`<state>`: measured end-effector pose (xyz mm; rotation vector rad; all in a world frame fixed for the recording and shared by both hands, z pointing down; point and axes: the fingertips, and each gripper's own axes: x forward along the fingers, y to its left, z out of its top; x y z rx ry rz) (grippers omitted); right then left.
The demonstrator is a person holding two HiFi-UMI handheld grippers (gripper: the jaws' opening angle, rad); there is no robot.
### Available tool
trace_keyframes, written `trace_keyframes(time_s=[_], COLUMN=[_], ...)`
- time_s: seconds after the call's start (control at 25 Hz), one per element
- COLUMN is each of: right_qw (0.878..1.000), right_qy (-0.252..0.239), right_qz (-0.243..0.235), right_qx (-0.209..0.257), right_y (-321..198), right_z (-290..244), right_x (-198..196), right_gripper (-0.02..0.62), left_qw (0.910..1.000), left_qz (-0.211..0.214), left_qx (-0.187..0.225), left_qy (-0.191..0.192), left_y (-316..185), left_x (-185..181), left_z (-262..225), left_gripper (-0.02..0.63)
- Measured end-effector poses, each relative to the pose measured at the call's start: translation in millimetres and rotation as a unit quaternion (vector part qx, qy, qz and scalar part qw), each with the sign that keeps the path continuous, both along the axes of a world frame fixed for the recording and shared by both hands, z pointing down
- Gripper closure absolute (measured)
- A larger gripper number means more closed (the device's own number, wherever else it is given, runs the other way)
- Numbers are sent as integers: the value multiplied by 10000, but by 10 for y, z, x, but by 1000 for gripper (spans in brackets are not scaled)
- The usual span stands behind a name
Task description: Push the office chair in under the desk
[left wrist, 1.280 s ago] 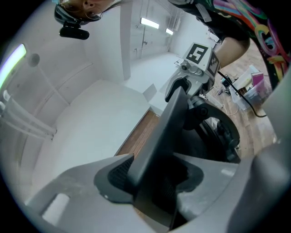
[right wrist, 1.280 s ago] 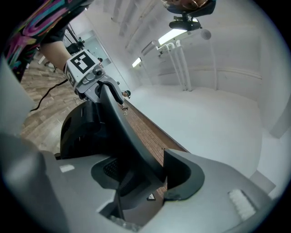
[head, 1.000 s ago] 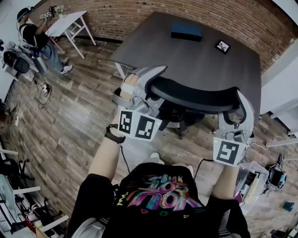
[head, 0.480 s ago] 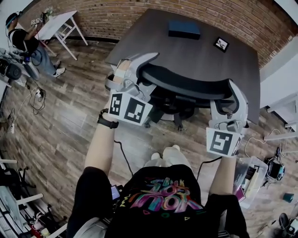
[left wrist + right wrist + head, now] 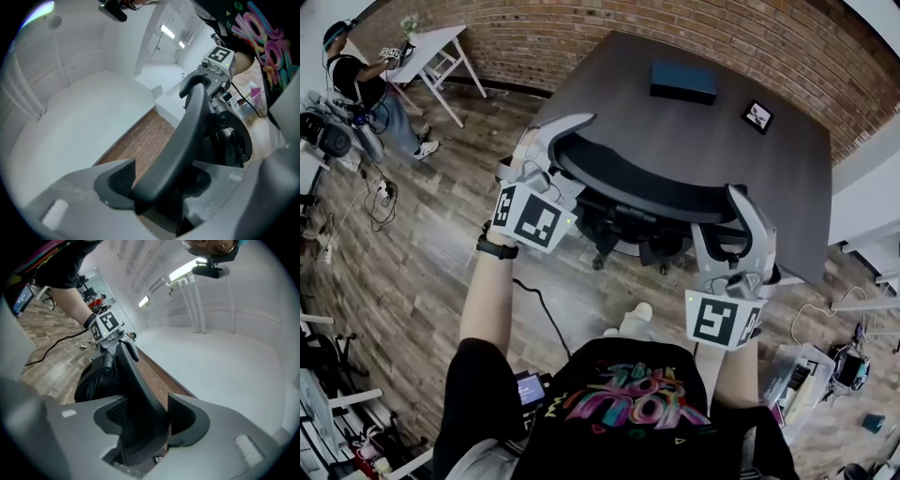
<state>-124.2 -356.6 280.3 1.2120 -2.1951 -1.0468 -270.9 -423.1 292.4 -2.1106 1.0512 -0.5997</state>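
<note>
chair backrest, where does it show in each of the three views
Head view: chair backrest, curved black band across the centre.
Left gripper view: dark band from bottom centre to upper right.
Right gripper view: dark band from bottom centre to upper left.
Shared landmark: brick wall beyond it.

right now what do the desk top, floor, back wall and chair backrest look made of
Desk top: probably laminate or wood, matte dark brown.
Floor: wood or wood-look planks, grain and seams.
Back wall: bare red brick, mortar lines.
Chair backrest: likely moulded plastic, smooth matte black.
</note>
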Motion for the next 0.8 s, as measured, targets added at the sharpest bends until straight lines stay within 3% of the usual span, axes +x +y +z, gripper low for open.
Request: trace_keyframes(time_s=[0.28,0.8], right_qw=[9995,9977], right_qy=[-60,-262], right_qz=[-313,612], right_qx=[74,120], right_y=[-89,-359], right_z=[-43,-64], right_x=[-351,-752], right_gripper=[374,373], left_qw=[9999,9962], left_qz=[140,856], left_qx=[-78,164], left_qy=[6,-13], left_y=[-196,-560], left_x=[-323,-649], left_z=[-25,-37], left_gripper=[367,367])
